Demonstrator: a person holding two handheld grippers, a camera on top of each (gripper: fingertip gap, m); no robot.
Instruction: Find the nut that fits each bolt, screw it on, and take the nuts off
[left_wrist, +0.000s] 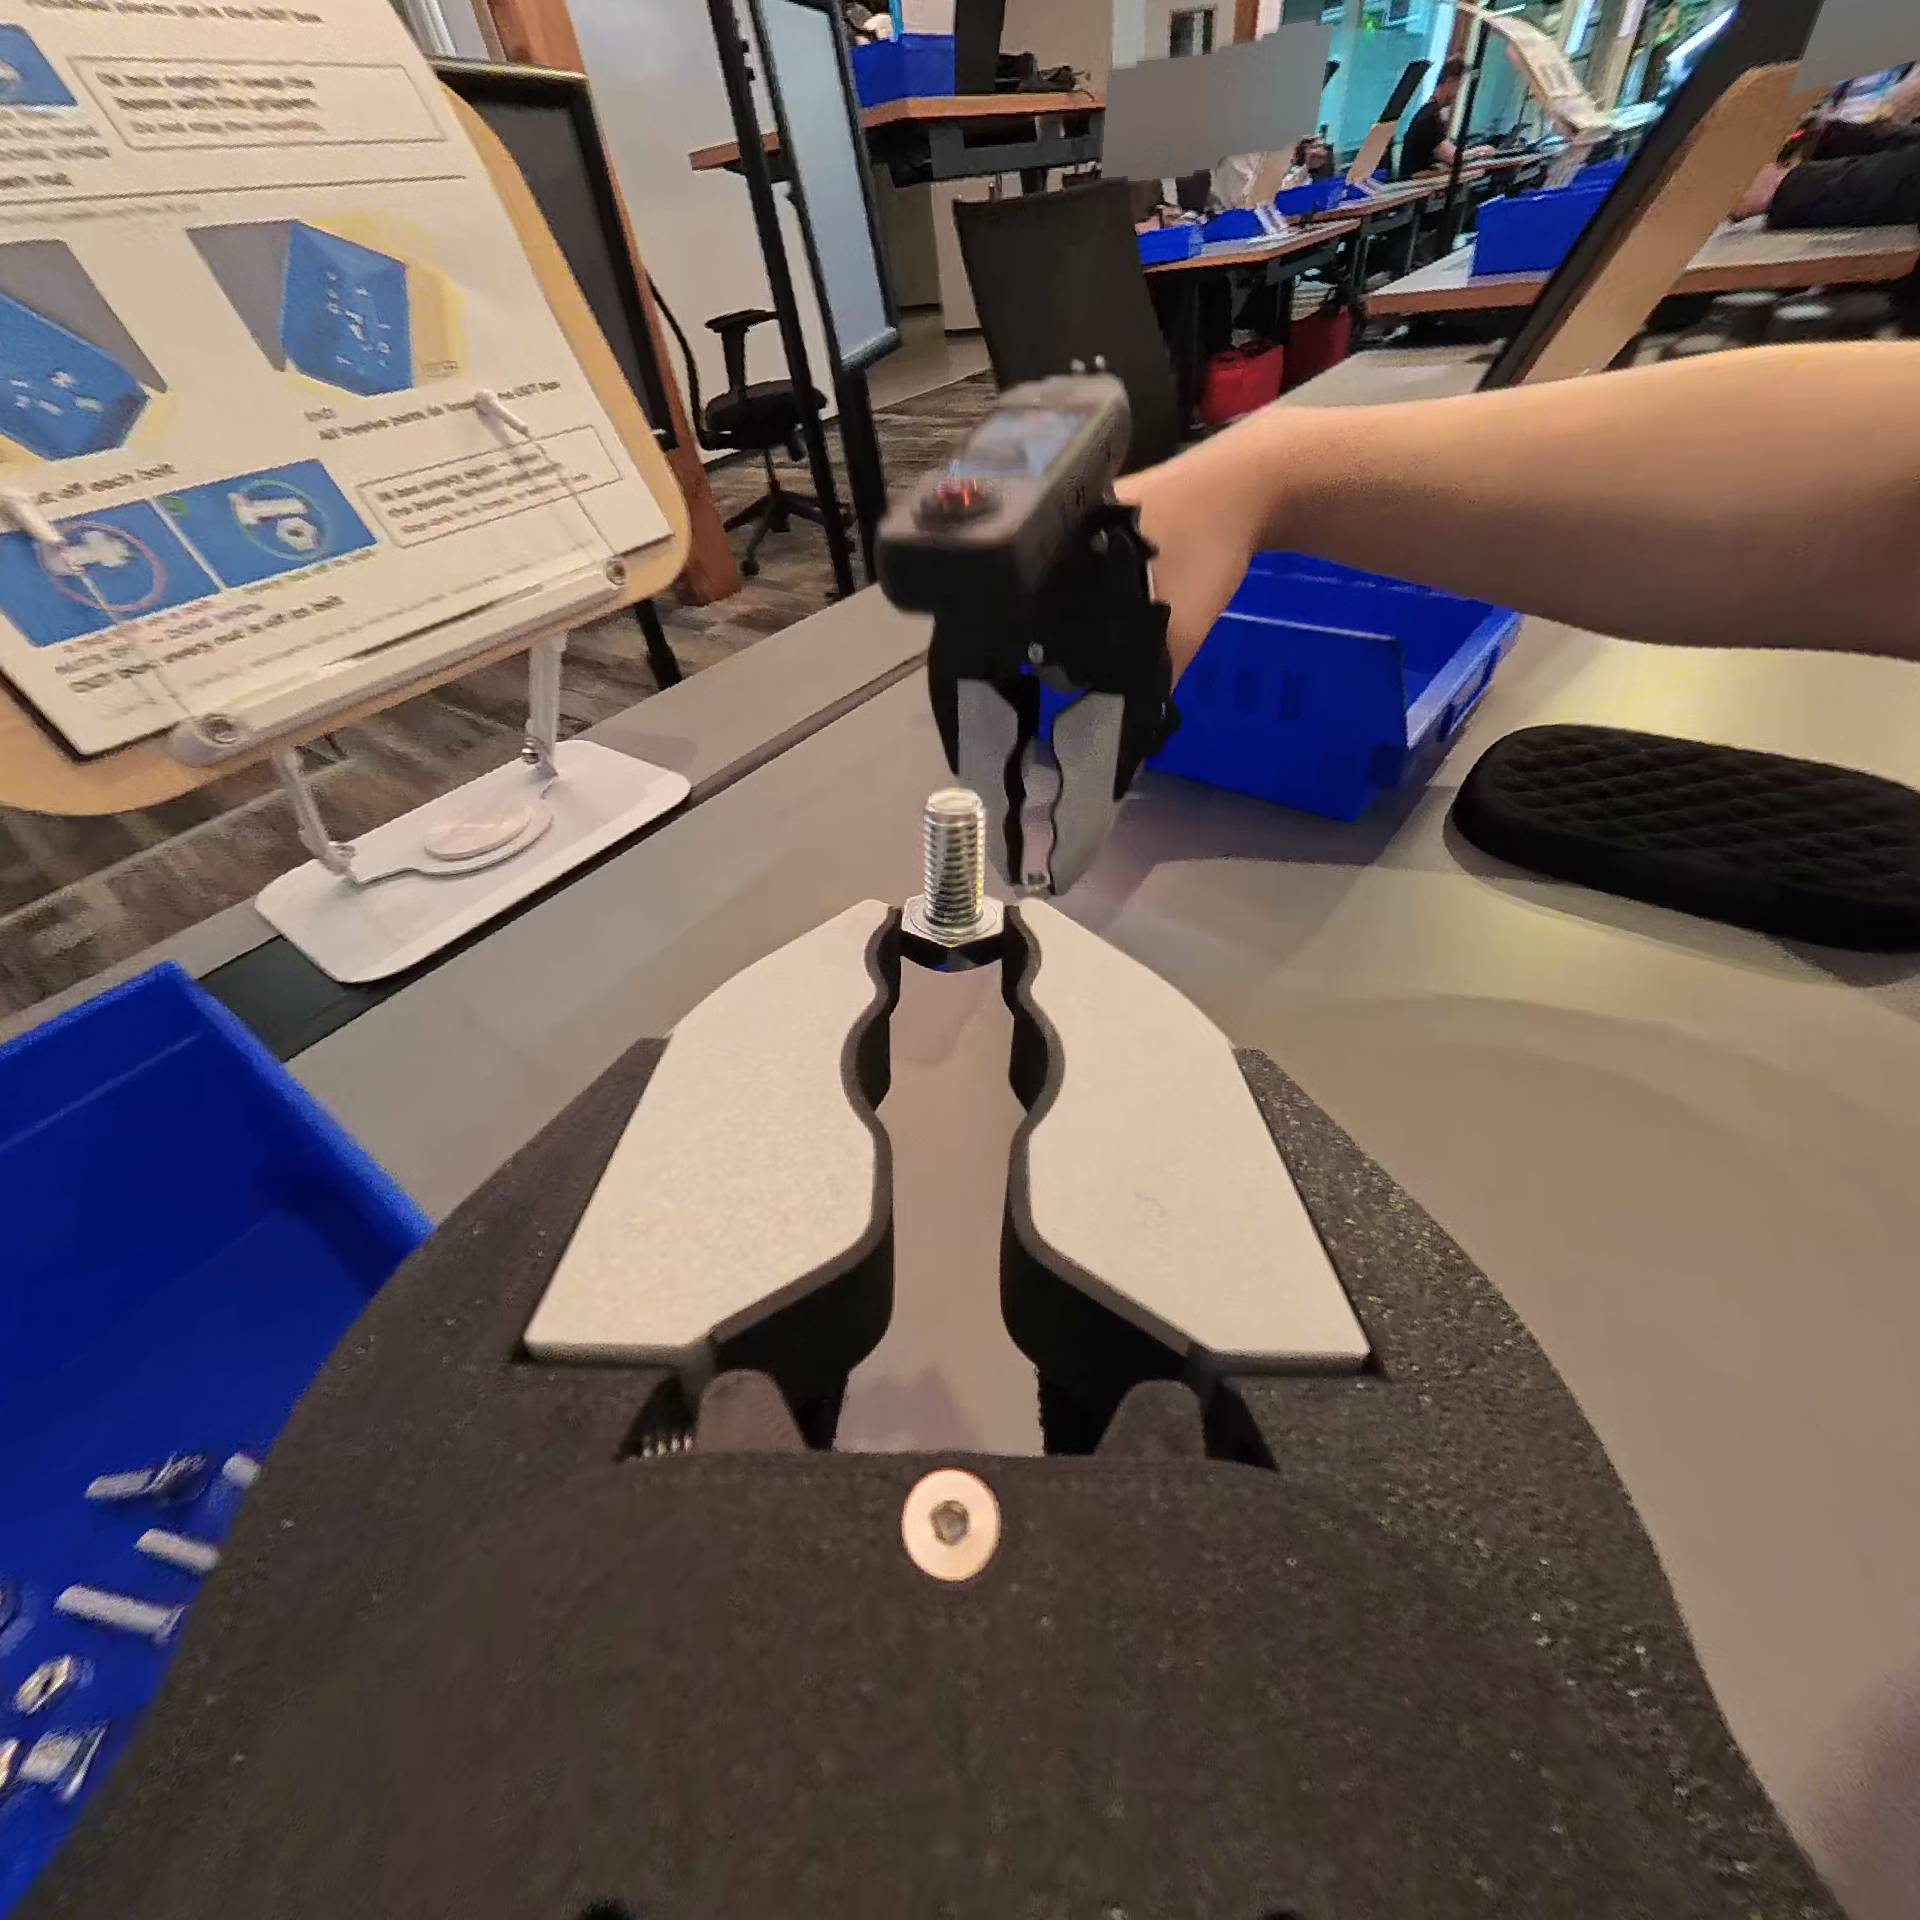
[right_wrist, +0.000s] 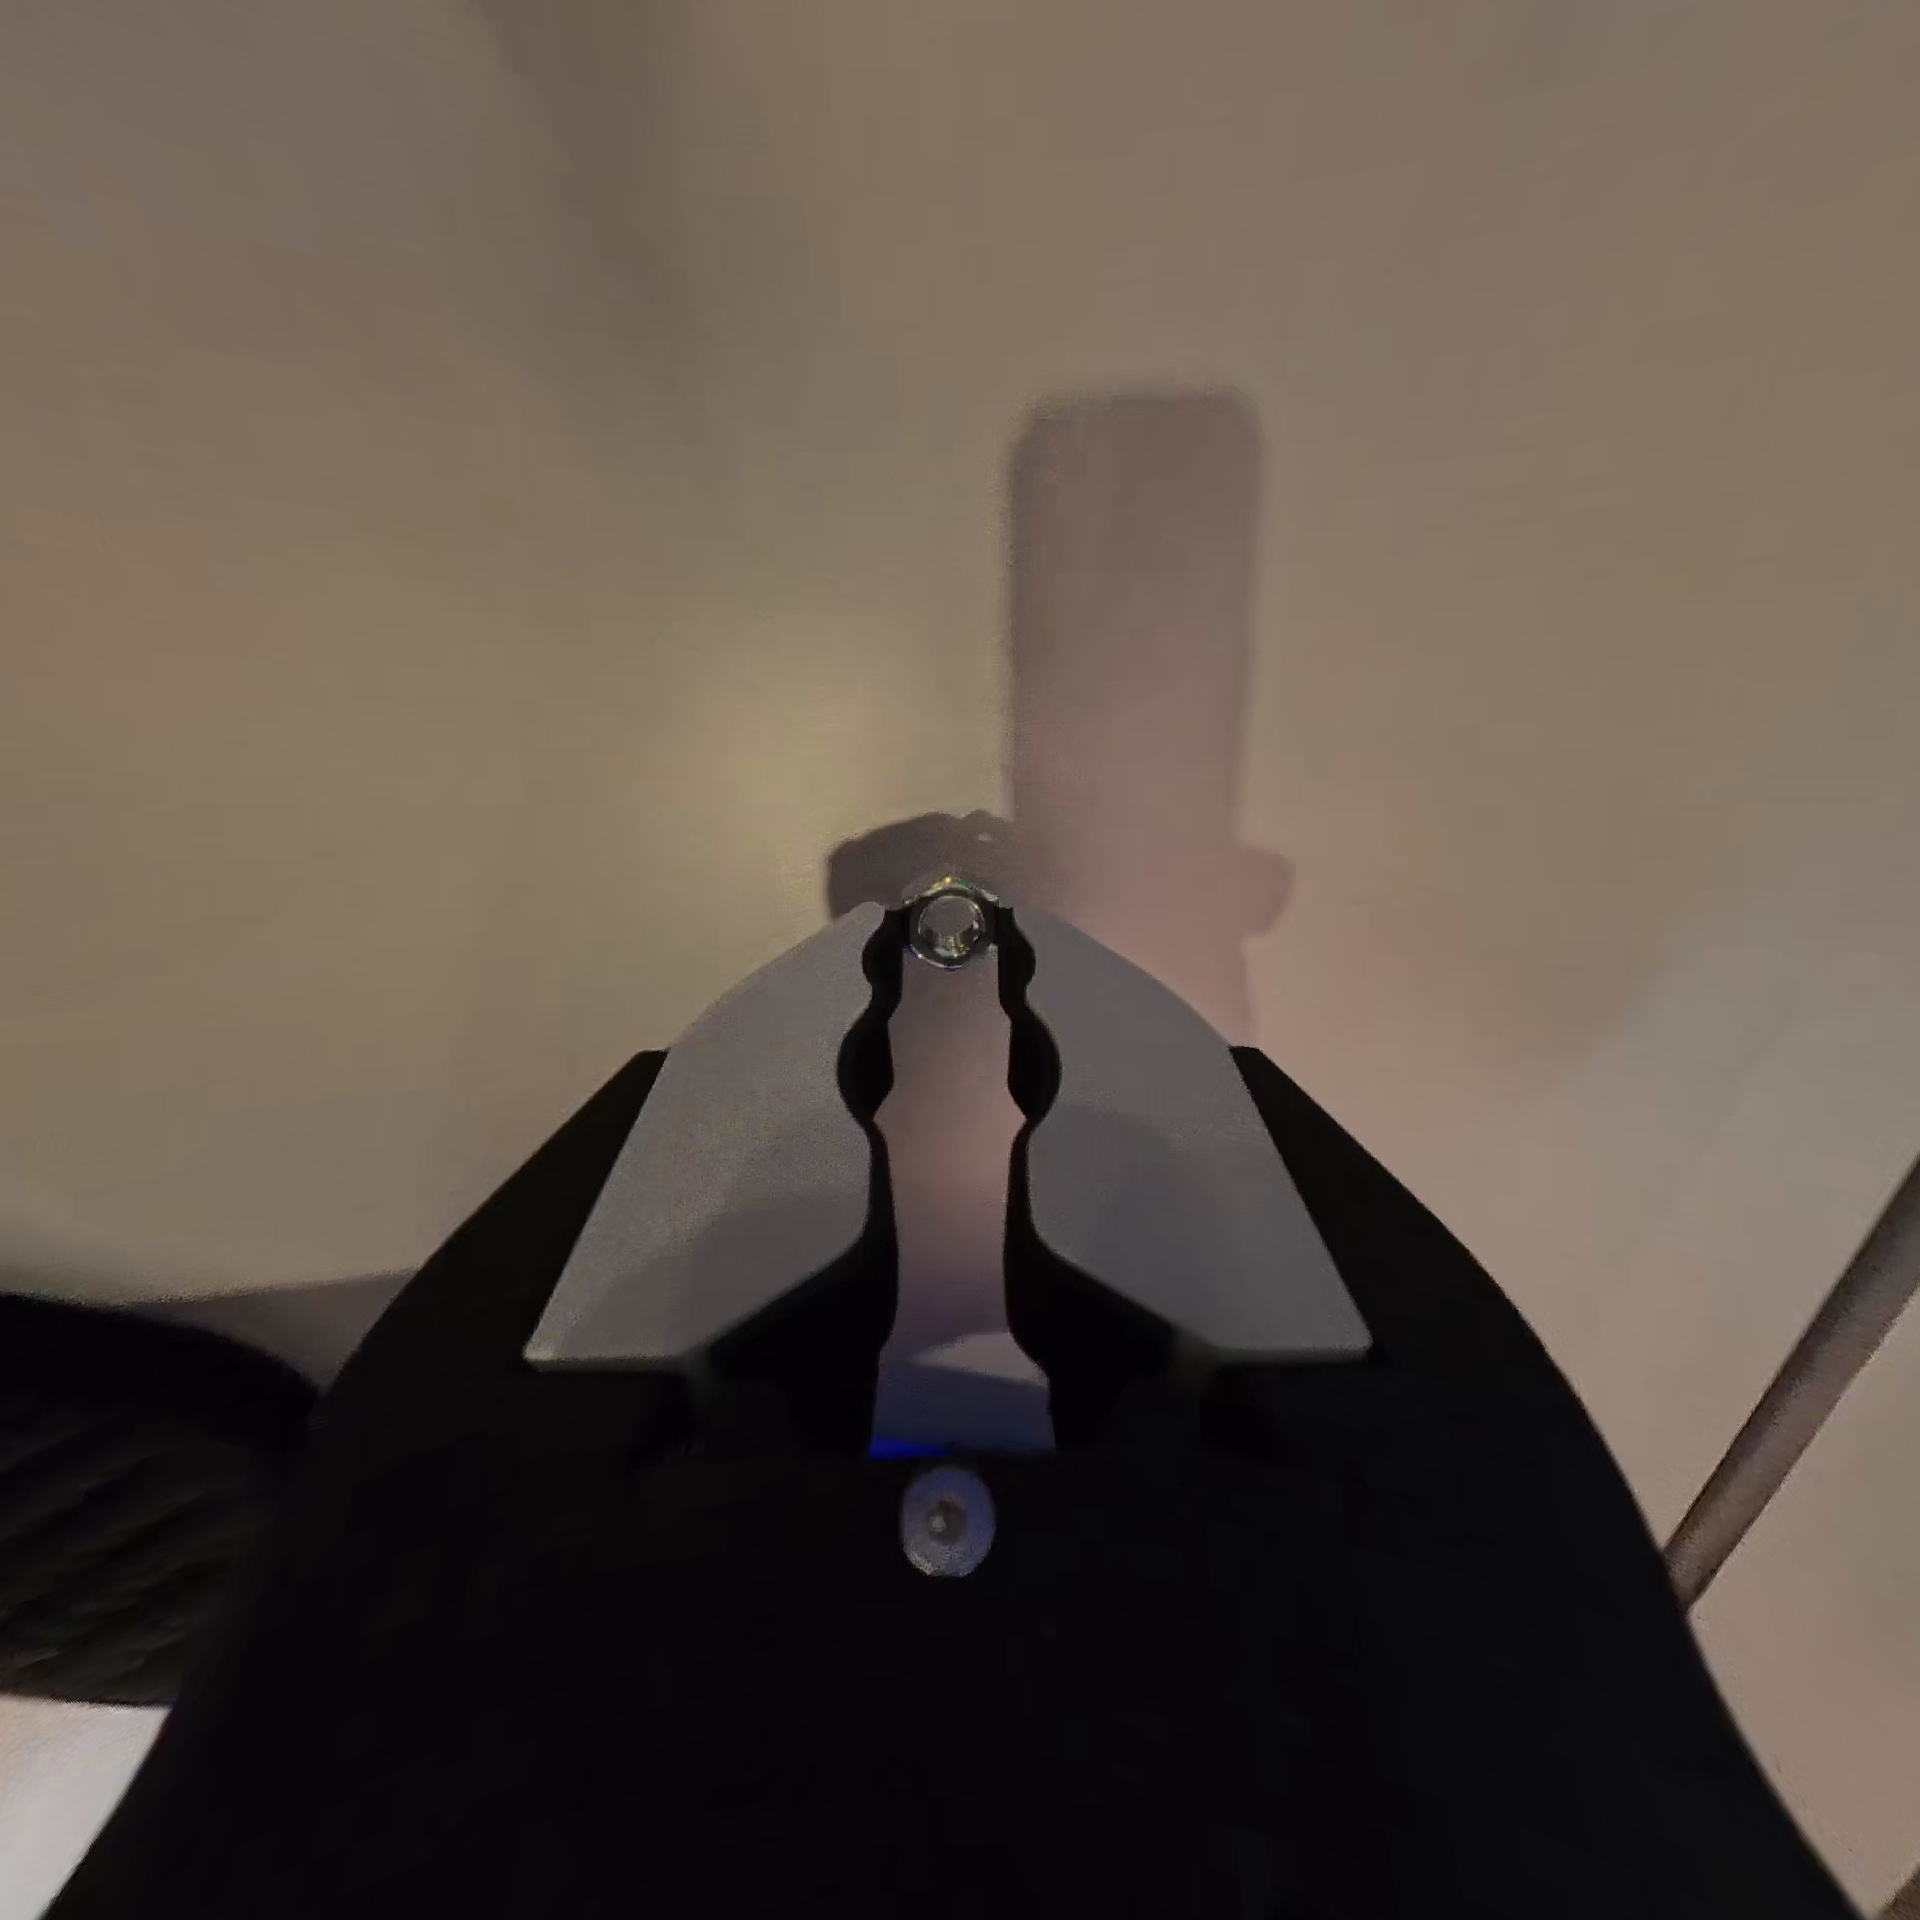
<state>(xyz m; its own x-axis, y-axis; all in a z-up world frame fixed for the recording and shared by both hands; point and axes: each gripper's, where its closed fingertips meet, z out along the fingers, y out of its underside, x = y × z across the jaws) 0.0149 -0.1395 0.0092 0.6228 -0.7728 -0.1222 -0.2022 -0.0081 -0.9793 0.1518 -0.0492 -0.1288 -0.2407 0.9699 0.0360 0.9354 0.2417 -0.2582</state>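
My left gripper (left_wrist: 951, 925) is shut on the hex head of a silver bolt (left_wrist: 953, 871), which stands upright with its threaded shank pointing up. My right gripper (right_wrist: 948, 928) is shut on a small silver nut (right_wrist: 945, 932) held at its fingertips. In the left wrist view the right gripper (left_wrist: 1039, 883) points straight down, just right of the bolt's shank, with a person's hand and forearm (left_wrist: 1455, 499) behind it. The nut is a small glint there. The nut and the bolt are apart.
A blue bin (left_wrist: 145, 1299) at the left holds several loose bolts and nuts (left_wrist: 114, 1600). Another blue bin (left_wrist: 1340, 686) stands behind the right gripper. A black mesh pad (left_wrist: 1704, 831) lies at the right. An instruction board on a white stand (left_wrist: 312, 416) is at the back left. There is about 20 centimeters between the tips of the two grippers.
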